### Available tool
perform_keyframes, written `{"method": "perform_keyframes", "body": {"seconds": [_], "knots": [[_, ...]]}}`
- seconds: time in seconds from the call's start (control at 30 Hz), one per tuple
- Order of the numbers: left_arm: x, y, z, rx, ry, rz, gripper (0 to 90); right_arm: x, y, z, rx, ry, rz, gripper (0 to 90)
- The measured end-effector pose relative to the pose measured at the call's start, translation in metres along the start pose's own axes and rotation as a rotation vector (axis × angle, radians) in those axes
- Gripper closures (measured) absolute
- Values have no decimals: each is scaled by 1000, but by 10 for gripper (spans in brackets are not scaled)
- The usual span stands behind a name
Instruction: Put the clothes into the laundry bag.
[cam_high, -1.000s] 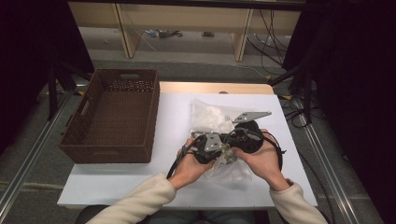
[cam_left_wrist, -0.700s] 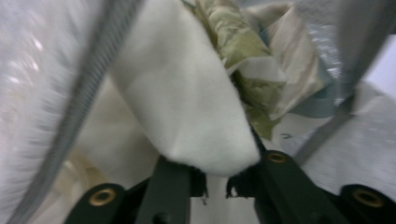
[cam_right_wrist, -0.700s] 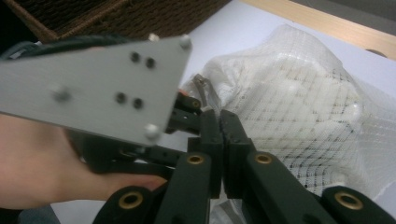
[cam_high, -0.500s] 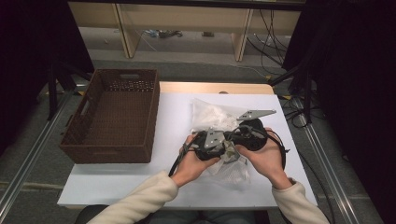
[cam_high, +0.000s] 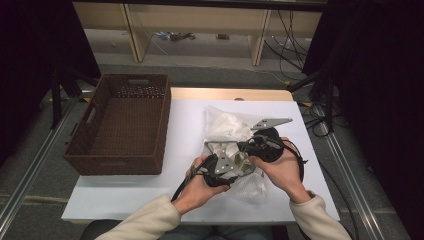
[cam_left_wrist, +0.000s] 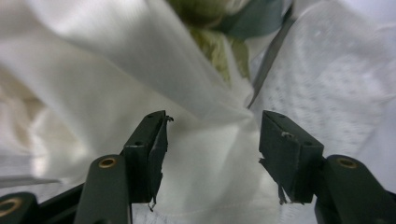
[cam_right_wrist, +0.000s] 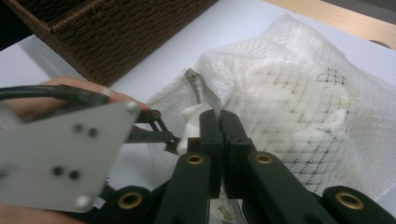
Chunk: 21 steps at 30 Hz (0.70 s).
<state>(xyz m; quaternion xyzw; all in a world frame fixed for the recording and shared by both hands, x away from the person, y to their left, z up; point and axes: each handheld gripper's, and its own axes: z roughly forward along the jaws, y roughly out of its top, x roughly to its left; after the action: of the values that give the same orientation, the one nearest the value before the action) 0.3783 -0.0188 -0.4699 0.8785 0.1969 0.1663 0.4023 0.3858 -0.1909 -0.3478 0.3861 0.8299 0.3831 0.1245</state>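
A white mesh bag (cam_high: 225, 125) stuffed with pale cloth lies on the white table (cam_high: 185, 125). My right gripper (cam_high: 241, 148) is shut on the bag's edge beside its grey zipper strip (cam_right_wrist: 198, 86), jaws pressed together (cam_right_wrist: 219, 116). My left gripper (cam_high: 245, 167) meets it from the left. Its jaws (cam_left_wrist: 212, 144) have just been opening and stand apart, with white cloth (cam_left_wrist: 116, 84) lying between and behind them, untouched by the pads. Mesh (cam_left_wrist: 327, 84) shows to their right.
A dark woven basket (cam_high: 117, 165) stands on the table's left half, close to the bag. The left gripper's grey plate (cam_right_wrist: 60, 154) is right next to the right gripper's jaws. Cables and shelf legs lie on the floor beyond the table.
The left hand has sunk slightly toward the table. The right hand and the bag have kept still.
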Motion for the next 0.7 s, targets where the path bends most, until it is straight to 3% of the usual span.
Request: {"method": "perform_keyframes", "body": {"seconds": [0.07,0.17,0.2,0.3,0.33,0.37,0.4,0.5,0.57,0.63,0.67,0.7], "knots": [[1,-1,4,26,-6,8,408,0,0,-1,13,12,24,900],[2,-2,9,33,-11,-2,412,-1,-1,0,9,7,22,900],[3,-3,10,50,-8,16,435,-2,-1,1,11,10,22,900],[5,-4,13,68,-14,29,537,-1,0,2,17,20,28,899],[5,-5,13,69,-17,19,592,-2,0,4,7,32,-3,899],[6,-4,13,66,-18,11,634,1,0,2,33,33,26,899],[6,-4,13,70,-24,3,695,1,0,2,27,22,14,900],[4,1,11,45,-40,-56,837,1,0,3,13,25,2,900],[5,6,9,28,-47,-73,866,4,1,2,30,42,18,900],[8,12,4,-5,0,-59,870,7,1,4,4,34,27,900],[9,16,1,-9,-25,-58,870,7,2,3,12,37,0,900],[8,20,-1,-35,-60,-92,870,8,2,4,-9,42,-13,900]]}}
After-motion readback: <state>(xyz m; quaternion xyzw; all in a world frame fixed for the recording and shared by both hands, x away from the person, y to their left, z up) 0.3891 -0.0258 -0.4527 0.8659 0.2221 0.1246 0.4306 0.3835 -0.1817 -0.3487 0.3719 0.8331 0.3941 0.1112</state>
